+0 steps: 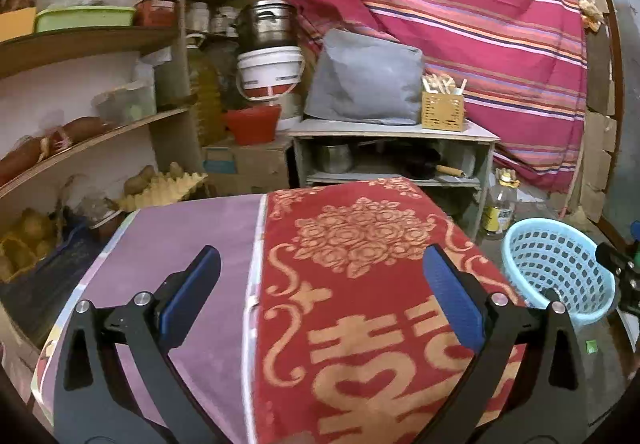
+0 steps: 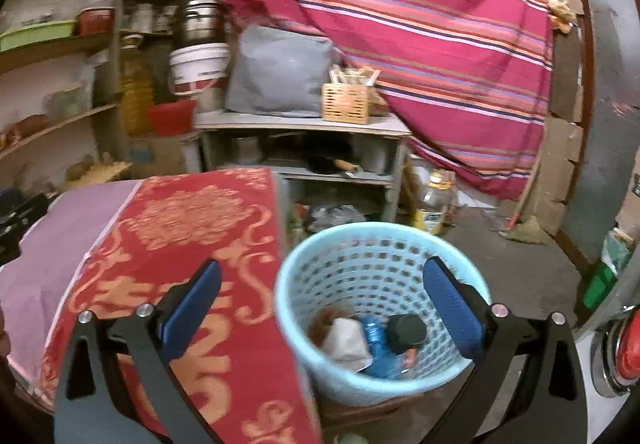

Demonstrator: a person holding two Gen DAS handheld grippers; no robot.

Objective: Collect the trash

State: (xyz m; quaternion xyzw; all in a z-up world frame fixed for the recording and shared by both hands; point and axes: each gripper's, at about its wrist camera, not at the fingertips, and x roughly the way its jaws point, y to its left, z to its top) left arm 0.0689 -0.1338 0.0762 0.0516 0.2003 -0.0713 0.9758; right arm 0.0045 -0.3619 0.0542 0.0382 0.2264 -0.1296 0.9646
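Observation:
A light blue perforated basket point(image 2: 372, 272) stands on the floor right of the table; it also shows in the left wrist view point(image 1: 560, 268). Inside lie a blue crushed bottle point(image 2: 380, 348), a black cap-like piece point(image 2: 406, 332), a white crumpled wrapper point(image 2: 346, 340) and a brown scrap point(image 2: 324, 322). My right gripper point(image 2: 320, 304) is open and empty, above the basket's near rim and the table edge. My left gripper point(image 1: 320, 292) is open and empty, above the table with the red patterned cloth point(image 1: 360, 284) and a purple cloth point(image 1: 192, 244).
A grey low shelf point(image 1: 392, 131) behind the table holds a grey bag point(image 1: 364, 79) and a wicker box point(image 1: 442, 109). Wooden shelves point(image 1: 80, 39) stand left. A striped cloth point(image 1: 460, 3) hangs behind. An oil bottle point(image 2: 434, 203) stands on the floor.

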